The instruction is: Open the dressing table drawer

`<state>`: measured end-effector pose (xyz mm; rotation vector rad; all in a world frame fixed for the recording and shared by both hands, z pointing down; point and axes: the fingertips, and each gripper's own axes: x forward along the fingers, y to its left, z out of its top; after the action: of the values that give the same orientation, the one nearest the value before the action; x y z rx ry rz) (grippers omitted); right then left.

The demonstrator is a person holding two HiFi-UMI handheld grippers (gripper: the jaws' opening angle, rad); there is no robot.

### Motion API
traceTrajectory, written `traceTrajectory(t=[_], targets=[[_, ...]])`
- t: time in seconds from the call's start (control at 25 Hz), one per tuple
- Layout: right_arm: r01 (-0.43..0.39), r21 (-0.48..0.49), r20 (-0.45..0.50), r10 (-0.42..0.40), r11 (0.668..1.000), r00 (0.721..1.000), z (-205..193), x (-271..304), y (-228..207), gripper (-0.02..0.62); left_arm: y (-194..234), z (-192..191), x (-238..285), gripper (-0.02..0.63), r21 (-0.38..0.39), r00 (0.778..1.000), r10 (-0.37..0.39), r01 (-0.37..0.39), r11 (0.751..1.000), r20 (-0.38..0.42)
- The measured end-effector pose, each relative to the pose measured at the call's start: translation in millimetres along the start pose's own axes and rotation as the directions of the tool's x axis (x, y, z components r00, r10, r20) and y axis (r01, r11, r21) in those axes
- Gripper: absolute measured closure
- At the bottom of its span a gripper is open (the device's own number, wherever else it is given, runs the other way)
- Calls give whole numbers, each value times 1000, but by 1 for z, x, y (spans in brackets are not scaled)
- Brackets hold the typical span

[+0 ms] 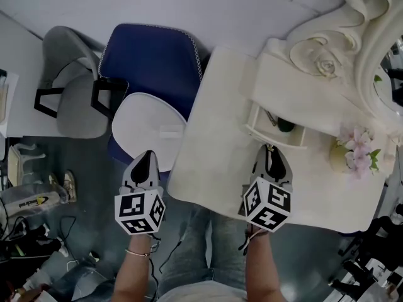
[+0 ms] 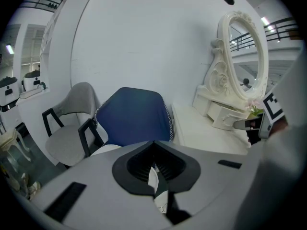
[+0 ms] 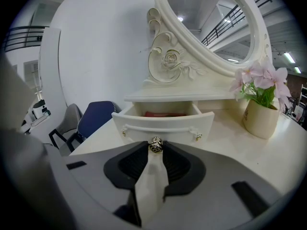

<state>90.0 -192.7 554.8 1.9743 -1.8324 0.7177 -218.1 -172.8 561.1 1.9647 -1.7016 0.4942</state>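
Note:
The cream dressing table (image 1: 211, 162) has its small drawer (image 1: 275, 139) pulled out under the mirror stand. In the right gripper view the drawer front (image 3: 165, 124) faces me, and something red (image 3: 163, 113) lies inside. My right gripper (image 1: 271, 150) is at the front of the drawer. Its jaws are closed on the round metal drawer knob (image 3: 155, 145), which sits between the tips of the right gripper (image 3: 155, 147). My left gripper (image 1: 147, 156) hangs left of the table over a white chair seat (image 1: 148, 121). The left gripper (image 2: 154, 143) is shut and holds nothing.
An ornate oval mirror (image 3: 211, 23) rises behind the drawer. A pot of pink flowers (image 3: 261, 116) stands on the tabletop to the right. A blue chair (image 1: 157, 61) and a grey chair (image 1: 72, 83) stand left of the table. Clutter lies on the floor at lower left.

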Motion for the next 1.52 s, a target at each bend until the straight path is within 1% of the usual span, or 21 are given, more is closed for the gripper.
traceTrajectory(t=[0.48,0.64,0.84,1.08,1.2,1.32,1.52], targets=[[-26,-17,-25,26,1000,999,-1,1,0,483,-6,9,-2,588,-7,1000,6,-6,1000,17],[-43,-24,-31,42,999,999,1,-2,1,468,-13,15,-4,588,-1,1000,-2,2,1000,26],[-70,-24,-29,69,997,997,2,-9,4,466,-26,15,-5,588,10,1000,-20,20,1000,20],[-98,-31,17,98,995,995,19,-32,-1,466,-49,17,-7,588,19,998,-57,56,998,24],[-107,-25,49,108,994,993,33,-47,-6,469,-60,25,-10,588,32,996,-77,76,997,34],[-108,-13,81,109,994,991,47,-62,-15,469,-73,39,-16,588,43,994,-100,98,994,54],[-97,17,163,93,995,982,81,-92,-30,476,-95,73,-27,588,76,983,-147,139,987,108]])
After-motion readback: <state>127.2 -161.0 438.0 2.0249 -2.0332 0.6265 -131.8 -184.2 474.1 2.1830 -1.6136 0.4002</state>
